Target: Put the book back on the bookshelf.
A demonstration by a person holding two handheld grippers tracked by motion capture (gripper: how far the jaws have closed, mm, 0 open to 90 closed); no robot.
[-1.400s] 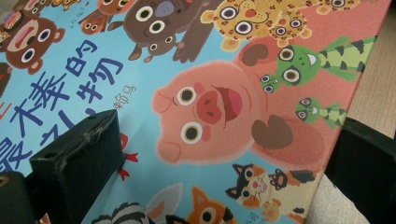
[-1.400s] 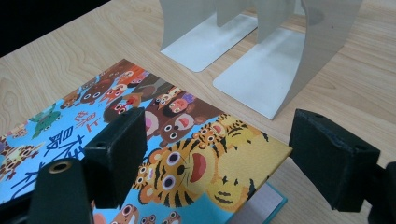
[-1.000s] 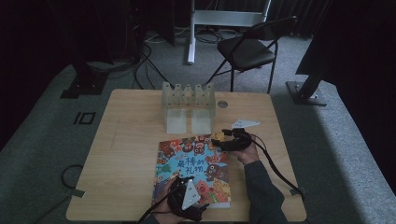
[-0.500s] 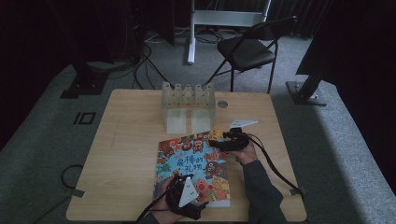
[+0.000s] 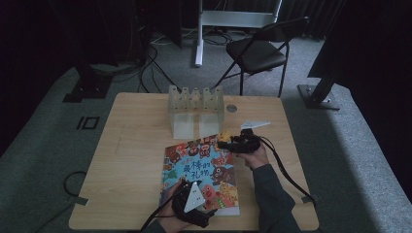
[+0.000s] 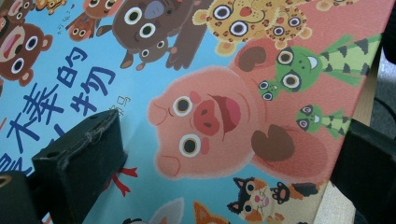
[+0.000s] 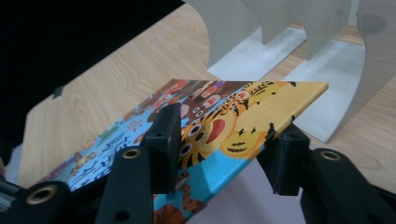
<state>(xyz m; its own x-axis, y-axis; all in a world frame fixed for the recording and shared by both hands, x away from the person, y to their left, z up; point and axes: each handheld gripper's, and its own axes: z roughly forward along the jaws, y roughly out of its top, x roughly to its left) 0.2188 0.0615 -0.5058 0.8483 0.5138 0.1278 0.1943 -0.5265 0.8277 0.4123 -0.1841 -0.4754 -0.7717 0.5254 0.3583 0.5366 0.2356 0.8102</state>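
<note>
The large, colourful hardcover picture book [image 5: 201, 174] with cartoon animals on its cover lies on the pale wooden table [image 5: 131, 160]. Its far right corner sits between the jaws of the right gripper [image 7: 224, 149], one jaw above the cover and one below the edge. These jaws have just been closing, and whether the pads press yet cannot be told. The left gripper [image 6: 224, 154] hovers over the book's near edge, jaws wide apart above the cover. Beyond the right gripper stands a clear plastic slotted rack [image 5: 196, 110].
</note>
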